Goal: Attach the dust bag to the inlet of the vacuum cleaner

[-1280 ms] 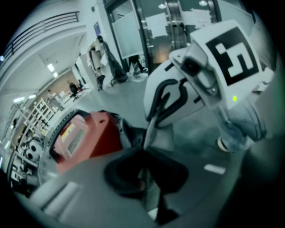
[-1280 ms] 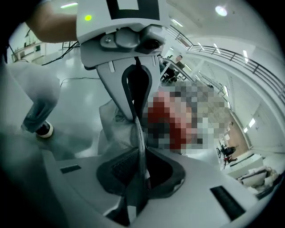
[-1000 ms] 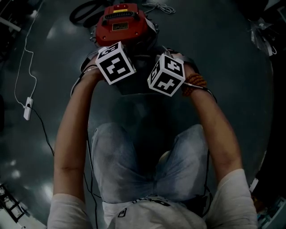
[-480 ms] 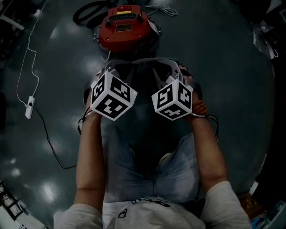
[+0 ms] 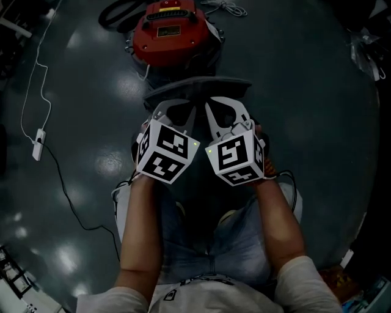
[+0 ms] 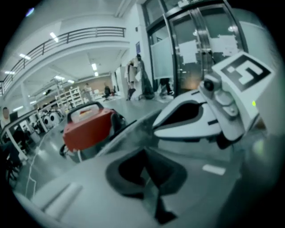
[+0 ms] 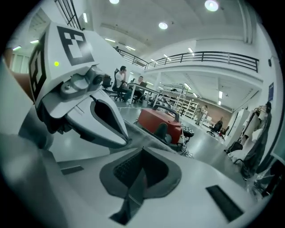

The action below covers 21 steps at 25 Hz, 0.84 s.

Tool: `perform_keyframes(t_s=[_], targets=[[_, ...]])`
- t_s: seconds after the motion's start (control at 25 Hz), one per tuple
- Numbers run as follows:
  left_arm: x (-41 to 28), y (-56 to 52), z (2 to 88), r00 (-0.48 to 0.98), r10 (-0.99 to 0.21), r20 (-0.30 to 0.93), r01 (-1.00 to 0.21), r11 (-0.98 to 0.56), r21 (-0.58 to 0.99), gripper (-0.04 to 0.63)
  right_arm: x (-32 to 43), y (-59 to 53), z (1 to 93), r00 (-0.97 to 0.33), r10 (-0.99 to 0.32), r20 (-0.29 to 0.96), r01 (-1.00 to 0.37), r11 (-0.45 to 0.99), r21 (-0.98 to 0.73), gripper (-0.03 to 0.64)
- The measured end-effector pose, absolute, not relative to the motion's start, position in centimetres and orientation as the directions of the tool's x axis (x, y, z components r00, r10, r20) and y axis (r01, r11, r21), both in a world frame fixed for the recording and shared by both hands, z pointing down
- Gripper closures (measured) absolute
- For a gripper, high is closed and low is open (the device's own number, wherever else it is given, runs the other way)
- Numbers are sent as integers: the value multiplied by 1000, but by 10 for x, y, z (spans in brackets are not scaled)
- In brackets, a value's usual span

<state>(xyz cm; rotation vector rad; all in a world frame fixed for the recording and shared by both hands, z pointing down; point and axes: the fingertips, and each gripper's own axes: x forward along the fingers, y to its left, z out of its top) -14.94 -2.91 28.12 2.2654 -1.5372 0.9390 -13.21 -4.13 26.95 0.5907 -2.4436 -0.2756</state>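
Note:
The red vacuum cleaner [image 5: 174,30] stands on the dark floor at the top of the head view, and shows in the left gripper view [image 6: 87,129] and the right gripper view [image 7: 160,122]. Between it and me a dark grey dust bag [image 5: 195,85] hangs stretched, its edge a grey band [image 6: 133,128] [image 7: 153,139]. My left gripper [image 5: 176,105] and right gripper [image 5: 223,103] sit side by side just behind that edge, both shut on it. Each sees its own closed jaws [image 6: 149,178] [image 7: 138,178] and the other gripper alongside. The vacuum's inlet is hidden.
A white power strip [image 5: 38,147] with its cable lies on the floor at the left. A black hose [image 5: 116,13] curls beside the vacuum. My knees in jeans [image 5: 201,238] are below the grippers. People and shelves stand far off in the hall.
Both grippers have drawn back from the vacuum toward my body and rolled. The dust bag's edge now shows stretched in front of them.

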Motion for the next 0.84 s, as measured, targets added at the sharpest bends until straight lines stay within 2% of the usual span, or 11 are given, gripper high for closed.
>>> perform_keyframes(t_s=[0.84], targets=[[-137,-37,285,239,-757,608,-904,-403,-146,592,-125,-45,261,-770,-443,460,-397,896,200,606]])
